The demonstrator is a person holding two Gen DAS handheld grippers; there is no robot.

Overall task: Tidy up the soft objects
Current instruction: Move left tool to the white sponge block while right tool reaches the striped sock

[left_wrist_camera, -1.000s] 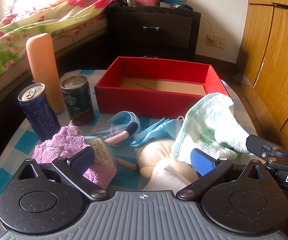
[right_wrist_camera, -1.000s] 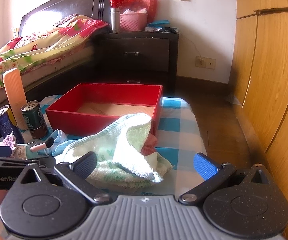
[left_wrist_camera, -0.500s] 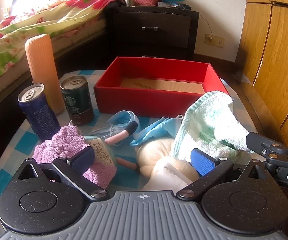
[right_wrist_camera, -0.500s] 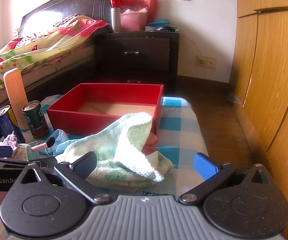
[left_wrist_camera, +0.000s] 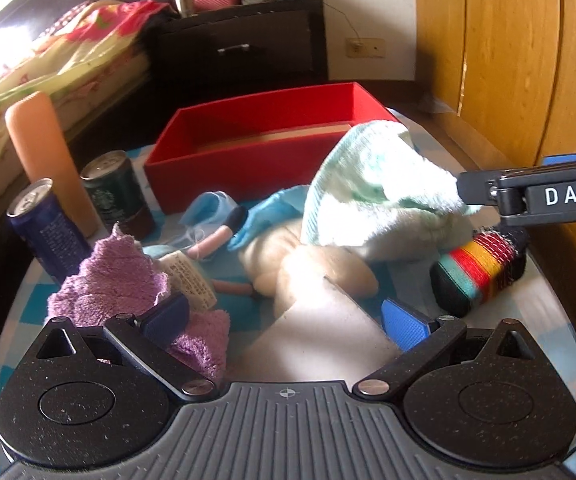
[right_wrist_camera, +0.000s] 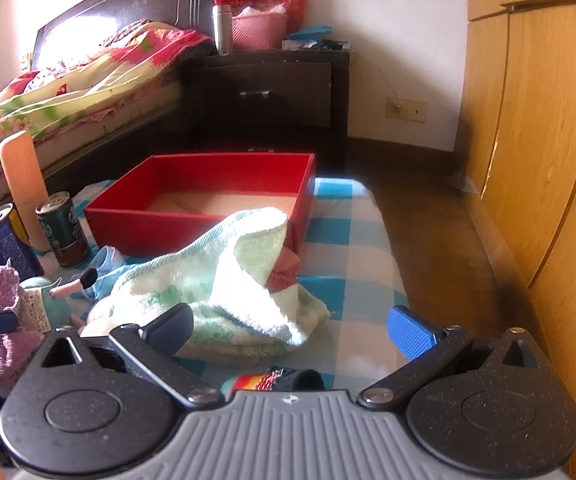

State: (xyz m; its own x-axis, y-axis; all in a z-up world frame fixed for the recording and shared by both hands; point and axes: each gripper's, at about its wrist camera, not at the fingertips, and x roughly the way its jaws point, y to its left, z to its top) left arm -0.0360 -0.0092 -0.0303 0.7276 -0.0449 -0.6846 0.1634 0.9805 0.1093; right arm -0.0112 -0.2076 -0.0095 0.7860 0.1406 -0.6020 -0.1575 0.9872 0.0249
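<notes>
The step in hand seems to be taking the green-white towel [right_wrist_camera: 224,292], which lies heaped near the right edge of the checked table [right_wrist_camera: 351,240], just before the empty red box [right_wrist_camera: 208,200]. Better to pinch a thick fold, so it lifts in one piece. The right gripper [right_wrist_camera: 291,332] is wide open, holding nothing. The left gripper [left_wrist_camera: 288,316] is also wide open, empty, beside the purple cloth [left_wrist_camera: 128,280].

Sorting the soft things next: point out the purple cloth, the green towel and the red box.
purple cloth [left_wrist_camera: 116,276], left wrist view, on its raised fold.
green towel [right_wrist_camera: 224,276], right wrist view, on its sunlit middle.
red box [right_wrist_camera: 192,226], right wrist view, on its near wall.
</notes>
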